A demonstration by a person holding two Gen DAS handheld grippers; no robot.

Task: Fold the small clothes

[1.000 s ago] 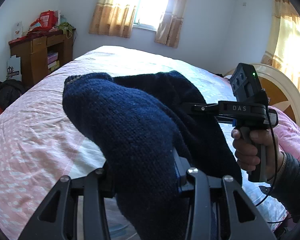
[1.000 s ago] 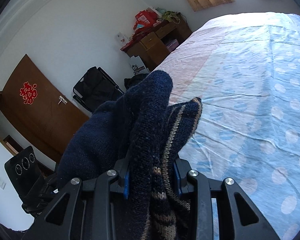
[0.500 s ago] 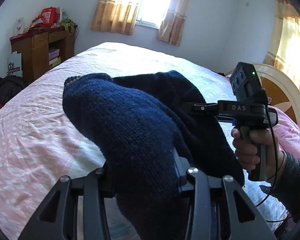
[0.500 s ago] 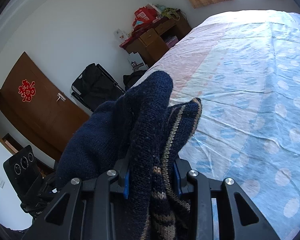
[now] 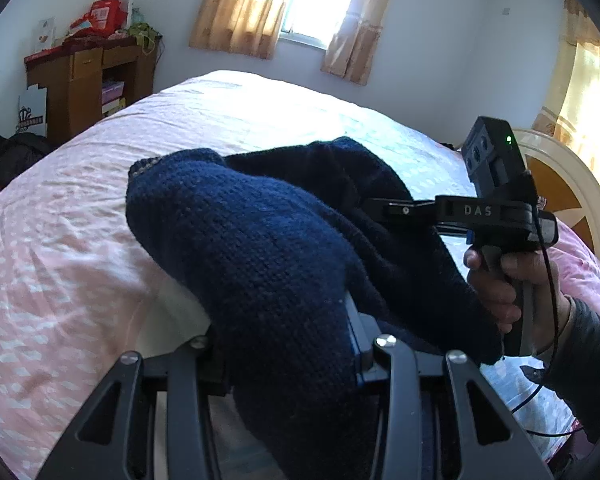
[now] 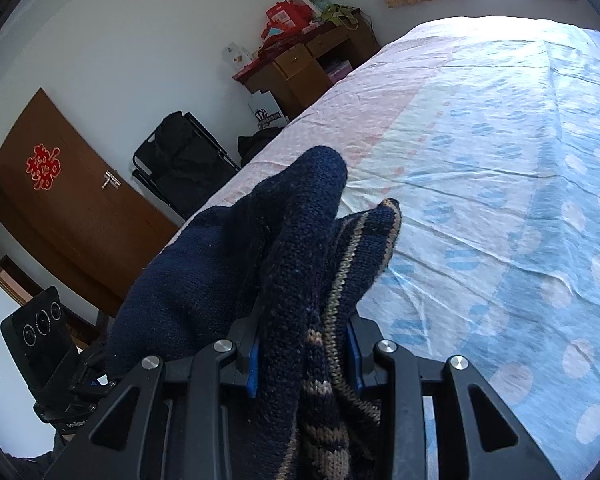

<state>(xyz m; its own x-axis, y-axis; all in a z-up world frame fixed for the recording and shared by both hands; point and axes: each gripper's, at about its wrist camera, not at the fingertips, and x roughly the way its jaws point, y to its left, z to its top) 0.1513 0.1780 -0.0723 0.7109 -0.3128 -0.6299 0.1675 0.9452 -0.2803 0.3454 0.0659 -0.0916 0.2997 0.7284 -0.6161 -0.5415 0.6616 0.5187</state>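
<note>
One navy knit garment (image 5: 268,256), tan-striped trim; two tongs, left tongs (image 5: 288,344) and right tongs (image 6: 304,354), both clamped on it; one bed (image 5: 80,240), pink sheet left, blue dotted sheet right; one wooden cabinet (image 5: 88,84) far left, red bags piled on top, count unclear; one hand (image 5: 500,284) visible; one window (image 5: 300,4) with two curtains, a third curtain (image 5: 588,92) far right; one brown door (image 6: 72,216) with one red emblem (image 6: 43,166); one black folding chair (image 6: 180,160).
</note>
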